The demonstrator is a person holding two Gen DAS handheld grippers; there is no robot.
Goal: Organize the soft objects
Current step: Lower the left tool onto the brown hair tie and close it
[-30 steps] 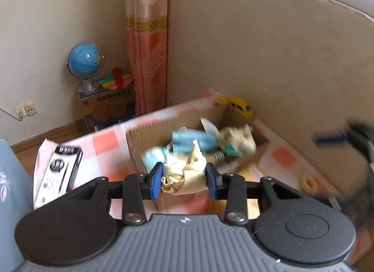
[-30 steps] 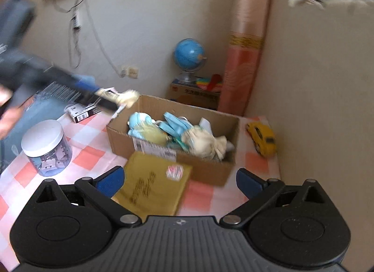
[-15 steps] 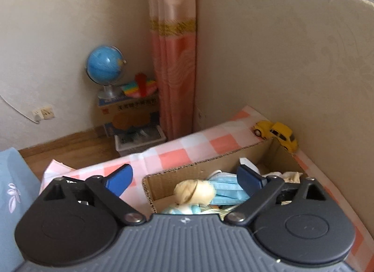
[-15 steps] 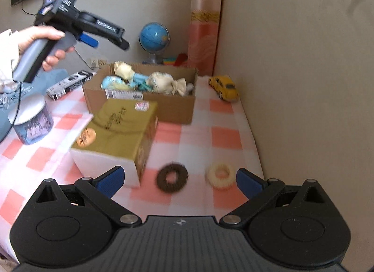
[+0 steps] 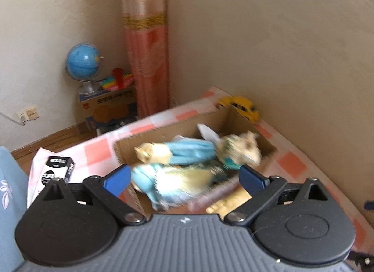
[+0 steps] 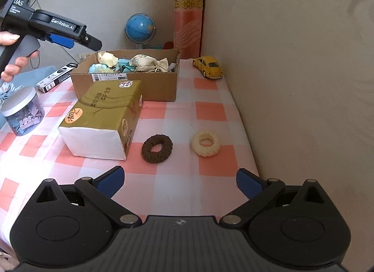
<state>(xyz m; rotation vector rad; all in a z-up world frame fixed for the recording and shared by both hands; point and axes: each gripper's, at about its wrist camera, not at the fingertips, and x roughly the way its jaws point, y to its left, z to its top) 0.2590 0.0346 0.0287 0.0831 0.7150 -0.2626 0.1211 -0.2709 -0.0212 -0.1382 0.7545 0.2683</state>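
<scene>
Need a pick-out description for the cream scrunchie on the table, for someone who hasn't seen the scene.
Start at the open cardboard box on the checked tablecloth, then come toward the camera past the gold tissue pack. Two knitted hair rings lie side by side on the cloth, apart. The cream scrunchie is the pale one nearer the wall; its neighbour, the brown scrunchie, is dark.

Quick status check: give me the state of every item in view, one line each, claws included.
Left claw: jaws opening, nothing between them.
Right claw: open, empty.
Cardboard box: open-topped, holding soft items.
Cream pouch: lying in the box.
Brown scrunchie: flat on the tablecloth, outside the box.
Cream scrunchie: flat on the tablecloth, outside the box.
Tissue pack: sealed, beside the box.
Jar: upright, lid on.
</scene>
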